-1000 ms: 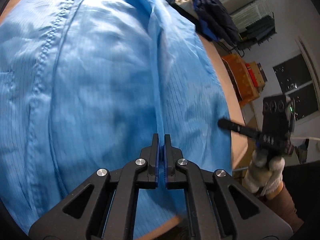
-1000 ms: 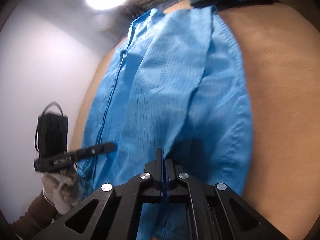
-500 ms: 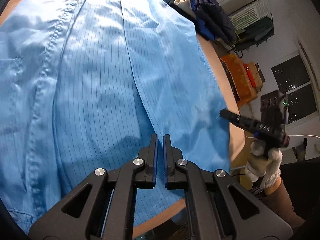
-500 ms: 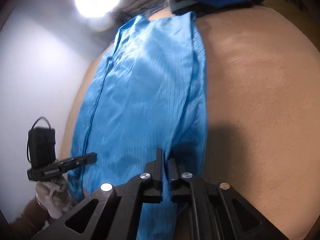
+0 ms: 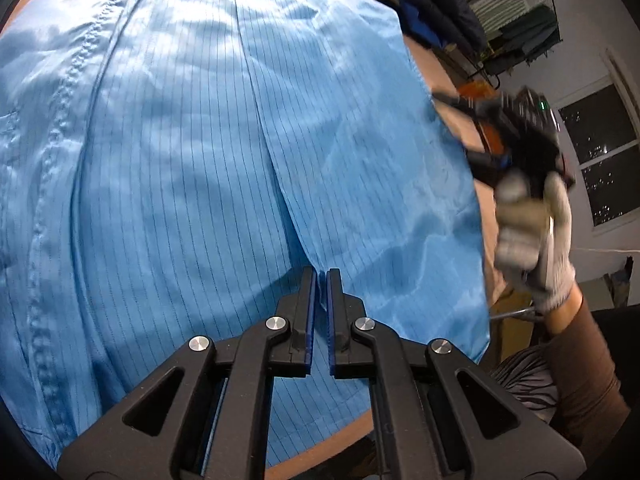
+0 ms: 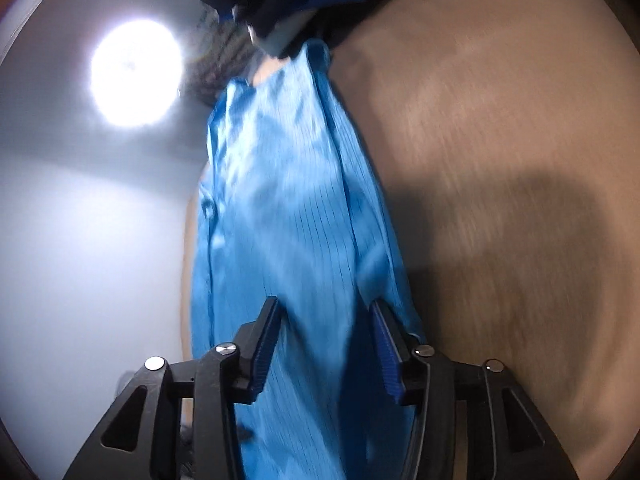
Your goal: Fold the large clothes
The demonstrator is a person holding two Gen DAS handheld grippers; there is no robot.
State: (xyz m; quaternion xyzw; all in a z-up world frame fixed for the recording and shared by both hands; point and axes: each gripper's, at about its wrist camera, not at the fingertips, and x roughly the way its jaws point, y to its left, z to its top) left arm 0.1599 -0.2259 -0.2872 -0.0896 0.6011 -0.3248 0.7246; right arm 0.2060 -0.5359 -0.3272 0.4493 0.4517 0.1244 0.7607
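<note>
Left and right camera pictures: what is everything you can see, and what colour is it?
Garment: one, light blue with thin dark stripes, spread flat on the table.
Table: one, brown, under the garment.
Pile of clothes: one, dark blue and black, at the table's far end.
Lamp: one, bright white, round, beyond the table's far end.
Window: one, dark, on the far wall.
Left gripper: one, black with blue pads, shut on a fold of the garment.
Right gripper: one, black with blue pads, open over the garment's edge, jaws just been opening.
Hand: one, in a pale glove, holding the right gripper.
</note>
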